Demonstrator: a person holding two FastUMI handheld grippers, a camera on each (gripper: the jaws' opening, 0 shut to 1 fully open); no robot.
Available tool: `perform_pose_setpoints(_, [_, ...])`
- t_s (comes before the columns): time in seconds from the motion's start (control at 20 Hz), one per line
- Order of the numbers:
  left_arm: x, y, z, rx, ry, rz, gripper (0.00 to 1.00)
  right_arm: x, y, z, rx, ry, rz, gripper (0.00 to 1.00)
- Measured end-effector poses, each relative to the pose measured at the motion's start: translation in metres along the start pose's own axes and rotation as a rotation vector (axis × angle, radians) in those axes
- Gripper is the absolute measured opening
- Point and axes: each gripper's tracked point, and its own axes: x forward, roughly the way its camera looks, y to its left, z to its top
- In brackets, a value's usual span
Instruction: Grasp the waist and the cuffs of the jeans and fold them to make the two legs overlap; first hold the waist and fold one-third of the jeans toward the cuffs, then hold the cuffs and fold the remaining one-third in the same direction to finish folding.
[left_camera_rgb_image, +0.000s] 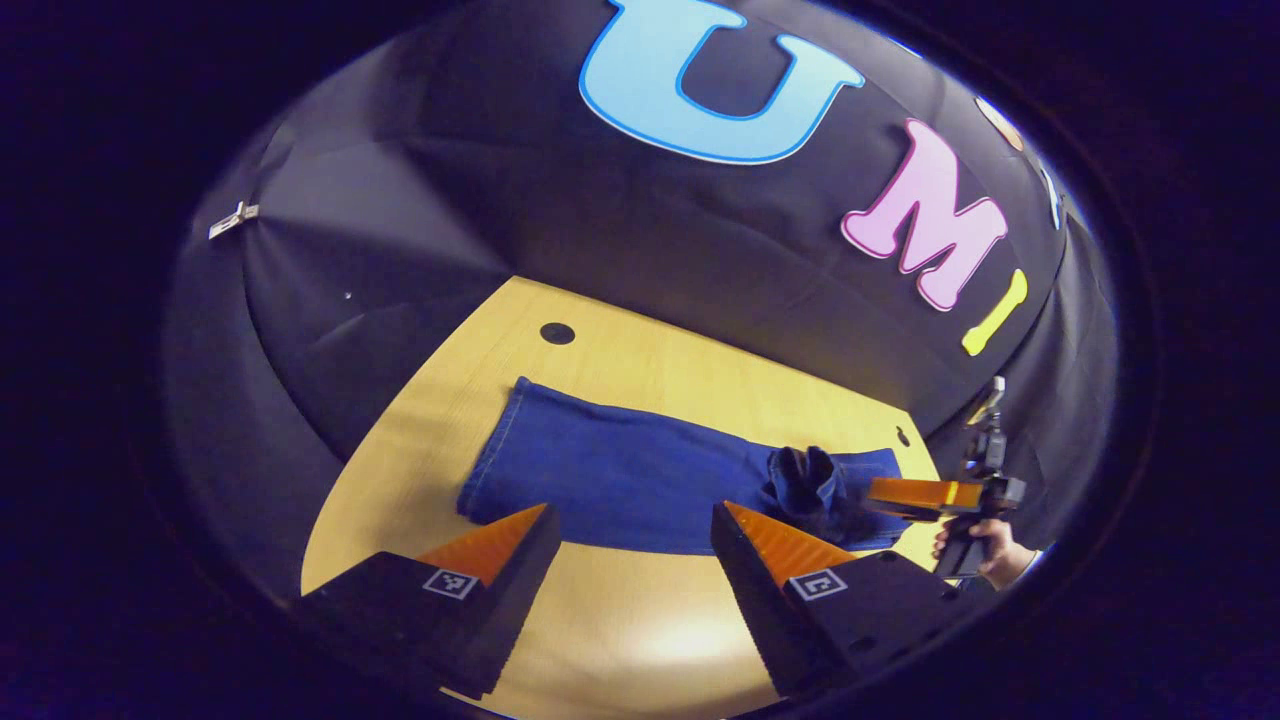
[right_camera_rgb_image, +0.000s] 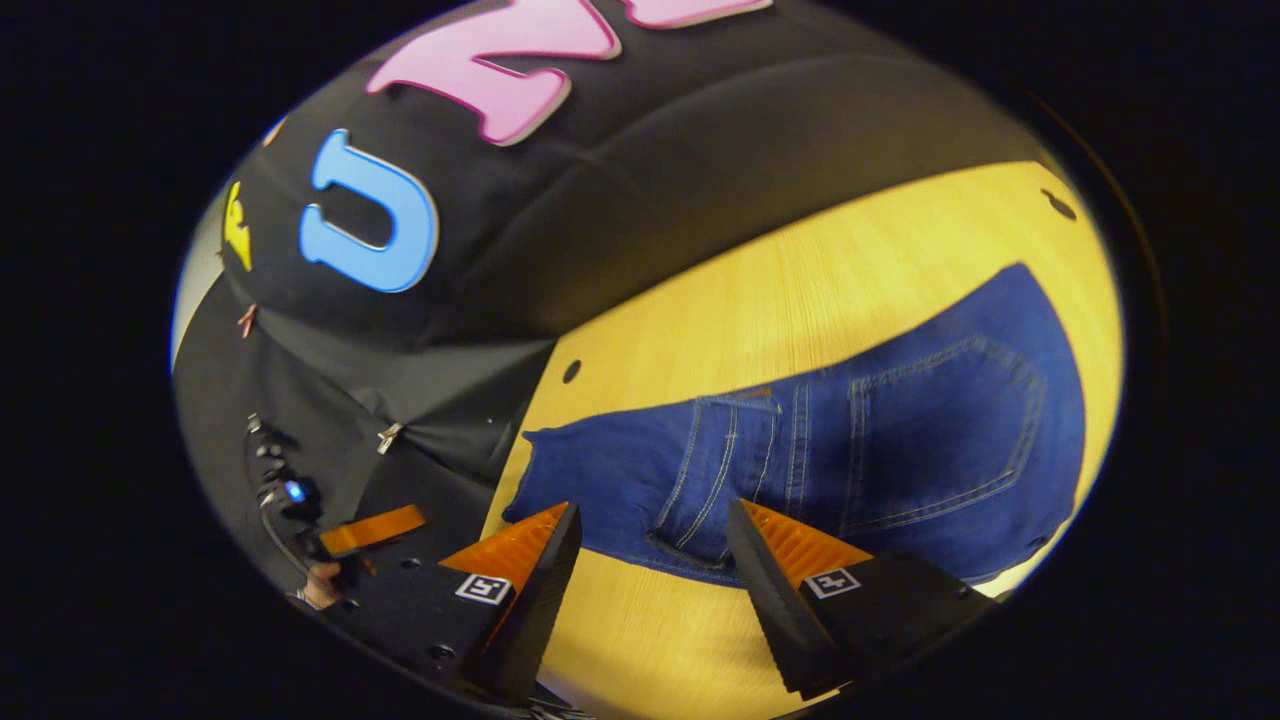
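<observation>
Jeans (left_camera_rgb_image: 640, 475) lie legs overlapped on the worktop (left_camera_rgb_image: 620, 610). Both hand-held grippers, left (left_camera_rgb_image: 632, 530) and right (right_camera_rgb_image: 650, 530), hover wide open, empty. Next, I judge: pinch the waist (right_camera_rgb_image: 960, 440) and fold.

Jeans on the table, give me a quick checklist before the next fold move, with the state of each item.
1. Jeans lie on the table, legs overlapped in one long strip: ok.
2. Left gripper open, holding nothing, at the near edge towards the cuff end: ok.
3. Right gripper open, holding nothing, at the near edge by the waist and pockets: ok.
4. Waist end flat: not ok; the left gripper view shows cloth bunched up there.
5. Cuff end flat, edges aligned: ok.
6. First one-third fold done: not ok; the jeans are at full length.
</observation>
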Motion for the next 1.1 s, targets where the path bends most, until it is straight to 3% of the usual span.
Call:
perform_pose_setpoints(0.1, [0.032,0.028,0.0,-0.045,0.077,0.074,0.97,-0.031,0.0,0.012,-0.055,-0.034,-0.007,0.9])
perform_pose_setpoints(0.25, [0.083,0.056,0.001,-0.089,0.166,0.123,0.97,-0.069,-0.007,0.022,-0.059,-0.066,-0.028,0.9])
perform_pose_setpoints(0.5, [0.124,0.098,-0.005,0.08,0.322,0.259,0.97,-0.101,-0.04,0.017,-0.002,-0.104,-0.102,0.9])
perform_pose_setpoints(0.7, [0.124,0.1,-0.019,0.116,0.471,0.245,0.97,-0.112,-0.058,0.011,0.024,-0.092,-0.15,0.9])
perform_pose_setpoints(0.75, [0.135,0.102,-0.019,0.138,0.432,0.234,0.96,-0.113,-0.058,0.012,0.026,-0.091,-0.151,0.91])
perform_pose_setpoints(0.9, [0.135,0.103,-0.024,0.158,0.483,0.221,1.0,-0.114,-0.054,0.015,0.038,-0.095,-0.143,0.92])
perform_pose_setpoints(1.0, [0.135,0.096,-0.024,0.204,0.505,0.189,0.97,-0.111,-0.056,0.016,0.05,-0.092,-0.15,0.92])
perform_pose_setpoints(1.05, [0.138,0.091,-0.022,0.228,0.51,0.174,0.85,-0.111,-0.056,0.017,0.054,-0.087,-0.151,0.92])
perform_pose_setpoints(1.1, [0.14,0.081,-0.024,0.232,0.518,0.149,0.8,-0.11,-0.056,0.017,0.054,-0.085,-0.151,0.92])
